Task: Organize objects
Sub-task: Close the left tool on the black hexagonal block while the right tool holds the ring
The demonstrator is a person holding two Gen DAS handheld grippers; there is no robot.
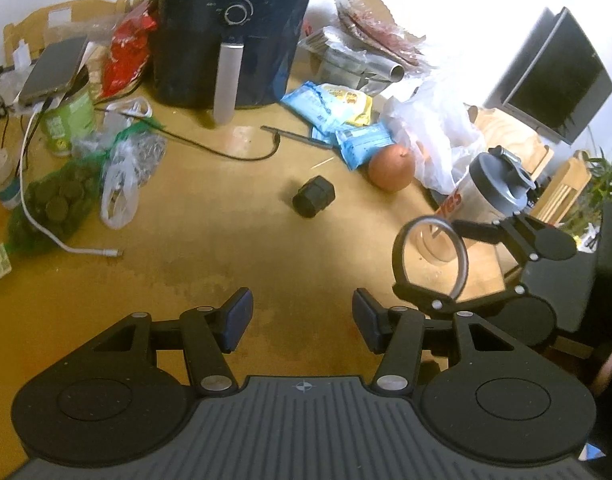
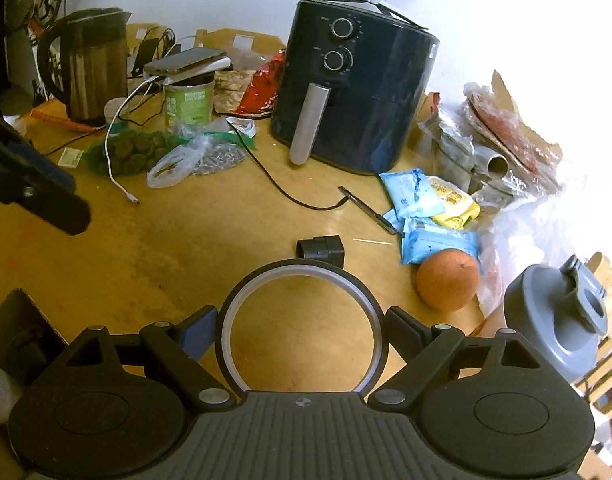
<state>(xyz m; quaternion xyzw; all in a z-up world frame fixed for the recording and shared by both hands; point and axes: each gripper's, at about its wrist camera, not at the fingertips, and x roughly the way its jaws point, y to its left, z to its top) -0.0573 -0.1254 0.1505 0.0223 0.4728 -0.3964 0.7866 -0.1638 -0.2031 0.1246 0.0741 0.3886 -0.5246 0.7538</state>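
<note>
My right gripper (image 2: 301, 330) is shut on a black ring with a clear inner band (image 2: 303, 276), holding it above the wooden table (image 2: 165, 248). The ring also shows in the left wrist view (image 1: 430, 260), held by the right gripper (image 1: 446, 280) at the right side. My left gripper (image 1: 302, 318) is open and empty, low over the bare table (image 1: 205, 248). A small black hexagonal part (image 1: 314, 196) lies ahead of it; it shows just beyond the ring in the right wrist view (image 2: 322, 250). An orange (image 1: 392, 168) (image 2: 446, 280) lies to the right.
A black air fryer (image 1: 233, 32) (image 2: 354, 92) stands at the back. A grey-lidded shaker bottle (image 1: 494, 192) (image 2: 554, 312) stands at the right table edge. Snack packets (image 2: 430, 208), plastic bags (image 1: 117, 176), a green can (image 1: 67, 116), cables and a kettle (image 2: 89, 64) crowd the back and left.
</note>
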